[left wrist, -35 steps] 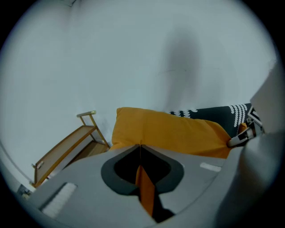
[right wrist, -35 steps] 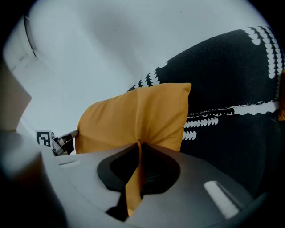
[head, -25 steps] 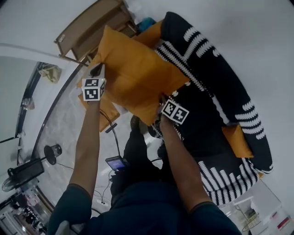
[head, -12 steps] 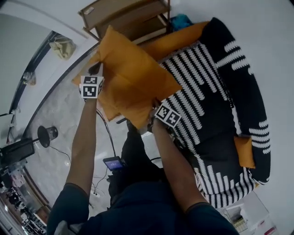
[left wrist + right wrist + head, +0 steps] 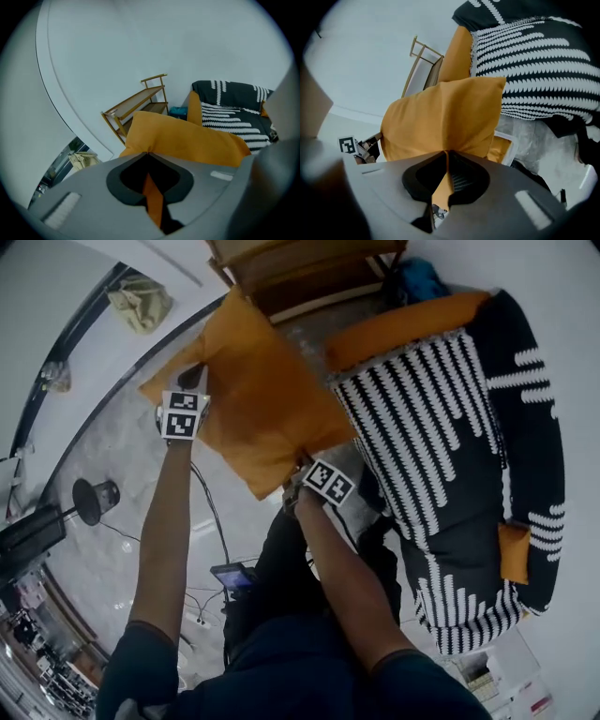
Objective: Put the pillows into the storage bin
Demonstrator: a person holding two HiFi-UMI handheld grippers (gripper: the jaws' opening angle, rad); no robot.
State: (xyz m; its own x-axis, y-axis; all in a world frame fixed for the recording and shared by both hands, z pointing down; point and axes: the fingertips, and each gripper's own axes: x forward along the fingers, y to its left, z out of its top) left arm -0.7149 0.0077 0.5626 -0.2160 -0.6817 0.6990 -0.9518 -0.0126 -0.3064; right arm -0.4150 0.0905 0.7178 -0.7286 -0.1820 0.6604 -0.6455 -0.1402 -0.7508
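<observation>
An orange pillow (image 5: 253,399) hangs in the air between my two grippers, over the floor to the left of the black-and-white striped sofa (image 5: 441,446). My left gripper (image 5: 194,388) is shut on the pillow's left corner, and orange fabric is pinched between its jaws (image 5: 146,153). At the pillow's lower right corner my right gripper (image 5: 302,467) is shut on the fabric (image 5: 446,152). The right gripper view shows a white storage bin (image 5: 512,140) below the pillow (image 5: 445,117), with more orange fabric inside it. The head view hides the bin behind the pillow.
A second orange pillow (image 5: 403,324) leans at the sofa's far end and a small one (image 5: 513,554) lies near its right side. A wooden shelf (image 5: 300,268) stands against the wall beyond. A round-based stand (image 5: 94,495) and a cable lie on the floor at left.
Both grippers have carried the pillow off the sofa and out over the floor. The sofa now lies to the pillow's right. Both grips are unchanged.
</observation>
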